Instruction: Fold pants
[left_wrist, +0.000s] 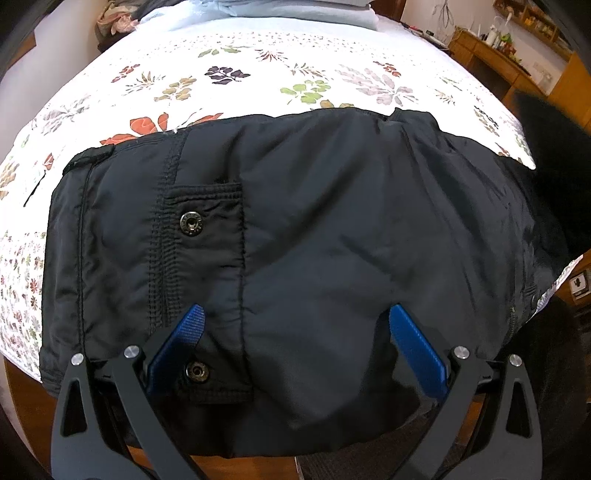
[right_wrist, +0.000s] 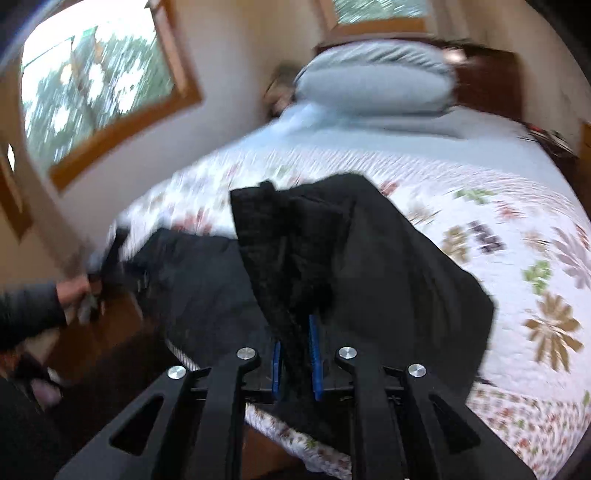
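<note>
Black pants (left_wrist: 314, 229) lie across the near edge of a bed with a floral quilt (left_wrist: 229, 77). A pocket with two metal snaps (left_wrist: 191, 222) faces up. My left gripper (left_wrist: 295, 314) is open, its blue pads (left_wrist: 192, 332) resting over the pants' near edge, nothing between them. In the blurred right wrist view my right gripper (right_wrist: 295, 354) is shut on a bunched fold of the pants (right_wrist: 332, 251) and holds it lifted above the quilt (right_wrist: 517, 240).
Pale blue pillows (right_wrist: 376, 85) lie at the head of the bed. A window (right_wrist: 96, 85) is on the left wall. A wooden desk (left_wrist: 491, 59) with small items stands far right. The person's hand (right_wrist: 74, 291) shows at the bed's wooden edge.
</note>
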